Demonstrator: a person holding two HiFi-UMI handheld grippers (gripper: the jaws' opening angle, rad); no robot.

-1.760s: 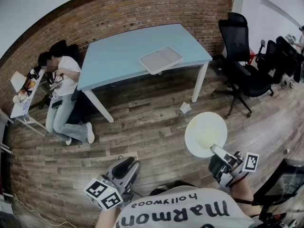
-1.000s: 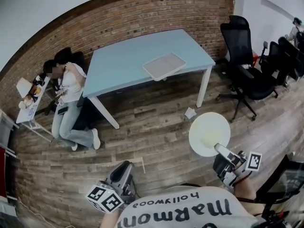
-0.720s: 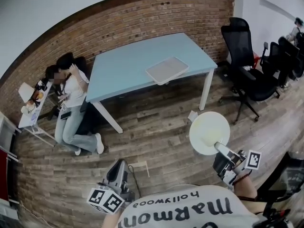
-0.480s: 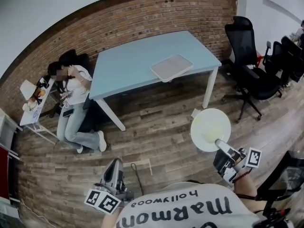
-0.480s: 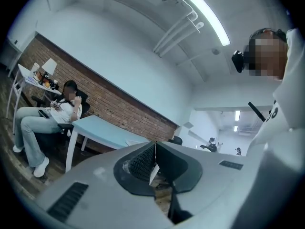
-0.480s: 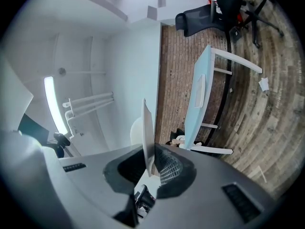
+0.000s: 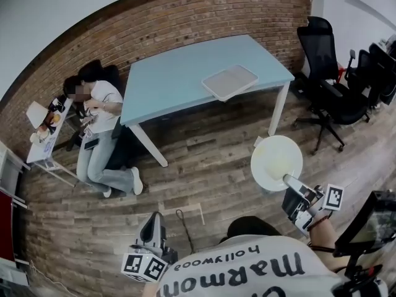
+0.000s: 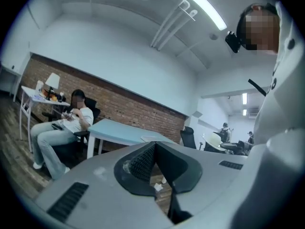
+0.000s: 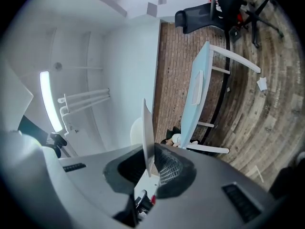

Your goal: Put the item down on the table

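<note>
A pale blue counter on white legs is standing on a floor of dark wood planks. A red brick wall is running close behind the counter, with a white wall rising beyond the brick. Black office chairs are sitting to the counter's right, and a small white side table is standing to its left. A long light strip is glowing on the ceiling above.

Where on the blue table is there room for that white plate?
The blue table is bare for the white plate across its left half and middle, from the end near the seated person to the tray. The tray takes the front right part. The little side table by the wall is crowded.
</note>
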